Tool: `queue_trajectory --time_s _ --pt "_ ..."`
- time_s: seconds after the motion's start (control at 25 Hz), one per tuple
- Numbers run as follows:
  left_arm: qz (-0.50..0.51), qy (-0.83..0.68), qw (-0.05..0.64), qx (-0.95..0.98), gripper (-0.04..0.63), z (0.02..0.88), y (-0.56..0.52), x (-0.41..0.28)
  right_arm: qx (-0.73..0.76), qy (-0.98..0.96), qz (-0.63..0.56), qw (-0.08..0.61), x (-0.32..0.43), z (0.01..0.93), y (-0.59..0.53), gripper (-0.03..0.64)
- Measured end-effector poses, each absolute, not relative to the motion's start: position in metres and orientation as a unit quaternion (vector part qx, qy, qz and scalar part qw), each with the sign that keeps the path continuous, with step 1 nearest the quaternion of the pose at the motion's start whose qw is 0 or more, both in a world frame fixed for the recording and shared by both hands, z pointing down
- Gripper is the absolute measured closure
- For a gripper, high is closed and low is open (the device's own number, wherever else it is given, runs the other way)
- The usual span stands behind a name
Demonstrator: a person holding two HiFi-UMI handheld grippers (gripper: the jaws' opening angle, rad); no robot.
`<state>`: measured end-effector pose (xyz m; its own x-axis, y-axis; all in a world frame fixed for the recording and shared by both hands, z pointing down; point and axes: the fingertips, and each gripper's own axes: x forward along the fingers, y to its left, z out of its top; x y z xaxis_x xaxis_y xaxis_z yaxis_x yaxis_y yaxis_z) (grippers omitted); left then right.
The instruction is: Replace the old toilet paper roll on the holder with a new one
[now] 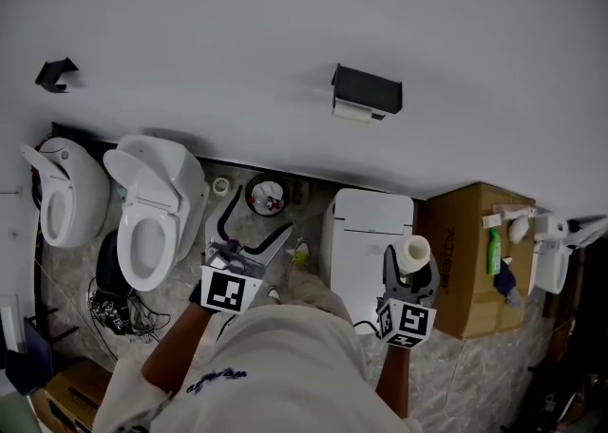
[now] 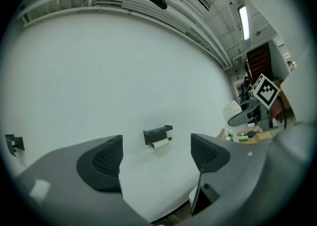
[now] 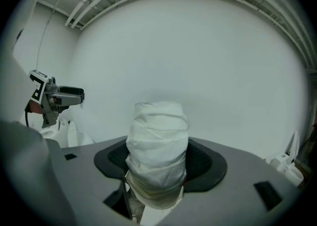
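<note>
Tiled floor, toilets, cardboard box, tangled cables

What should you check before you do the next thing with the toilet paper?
1. New roll held firmly: ok, the right gripper is shut on it.
2. Left gripper free for the old roll: ok, its jaws are apart with nothing between them.
3. Old roll off the holder: not ok, it hangs under the black holder on the wall.
4. Grippers at the holder: not ok, both are some way short of it.
5. How the old roll comes off: cannot tell, the holder looks too small from here.
</note>
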<state>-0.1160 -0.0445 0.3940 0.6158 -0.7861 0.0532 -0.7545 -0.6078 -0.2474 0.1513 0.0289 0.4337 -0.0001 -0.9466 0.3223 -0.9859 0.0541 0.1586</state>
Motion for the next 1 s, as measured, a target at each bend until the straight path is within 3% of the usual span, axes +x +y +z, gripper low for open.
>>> queue_trajectory --time_s 0.56,1.0 --pt "-0.11 0.408 0.113 -0.899 0.167 0.408 -0.135 -0.035 0.69 -0.697 0.031 0.193 0.213 0.437 -0.068 0.324" --pt "-0.236 0.366 0.217 -0.874 0.167 0.465 -0.203 0.031 0.672 -0.687 -0.046 0.271 0.254 0.458 -0.145 0.324"
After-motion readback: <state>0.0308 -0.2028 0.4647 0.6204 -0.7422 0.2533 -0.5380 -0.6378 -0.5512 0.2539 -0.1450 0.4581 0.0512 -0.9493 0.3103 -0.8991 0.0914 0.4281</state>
